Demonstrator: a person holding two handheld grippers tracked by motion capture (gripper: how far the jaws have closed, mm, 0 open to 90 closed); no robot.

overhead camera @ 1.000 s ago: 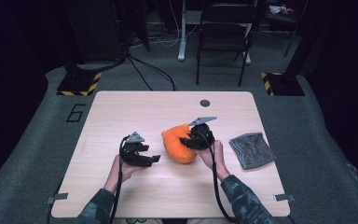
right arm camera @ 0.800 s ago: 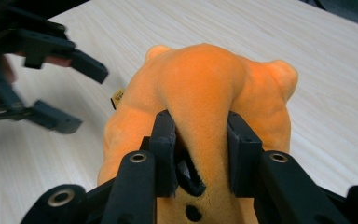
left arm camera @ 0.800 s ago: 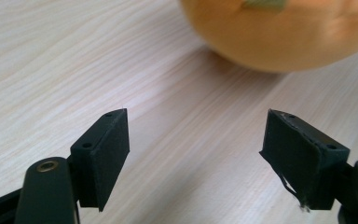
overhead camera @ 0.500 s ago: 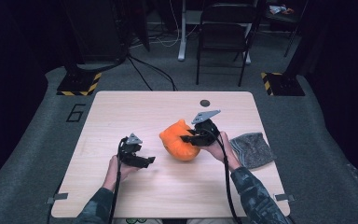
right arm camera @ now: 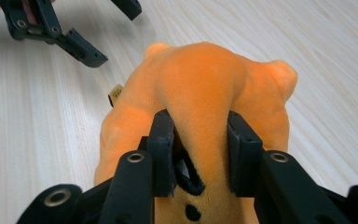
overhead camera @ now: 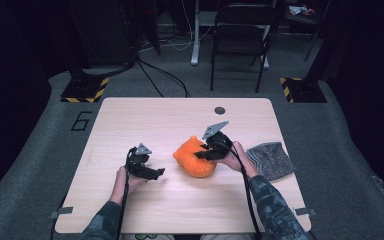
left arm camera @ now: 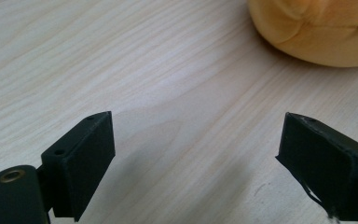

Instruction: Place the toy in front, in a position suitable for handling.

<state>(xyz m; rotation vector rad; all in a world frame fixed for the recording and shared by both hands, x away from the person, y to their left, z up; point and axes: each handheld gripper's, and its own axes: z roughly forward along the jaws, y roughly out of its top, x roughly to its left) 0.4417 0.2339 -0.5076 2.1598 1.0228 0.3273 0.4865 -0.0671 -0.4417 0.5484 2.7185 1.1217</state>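
Soft, round orange plush toy (right arm camera: 205, 93) on pale wooden desk (overhead camera: 145, 120), pinched by right gripper (right arm camera: 200, 140); left gripper (left arm camera: 196, 158) spread wide.

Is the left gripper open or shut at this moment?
Open. In the left gripper view, the left gripper has its two black fingers far apart, with only bare table between them.

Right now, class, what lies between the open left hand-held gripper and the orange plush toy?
Only bare wooden table: the high view shows it between the left hand-held gripper and the orange plush toy.
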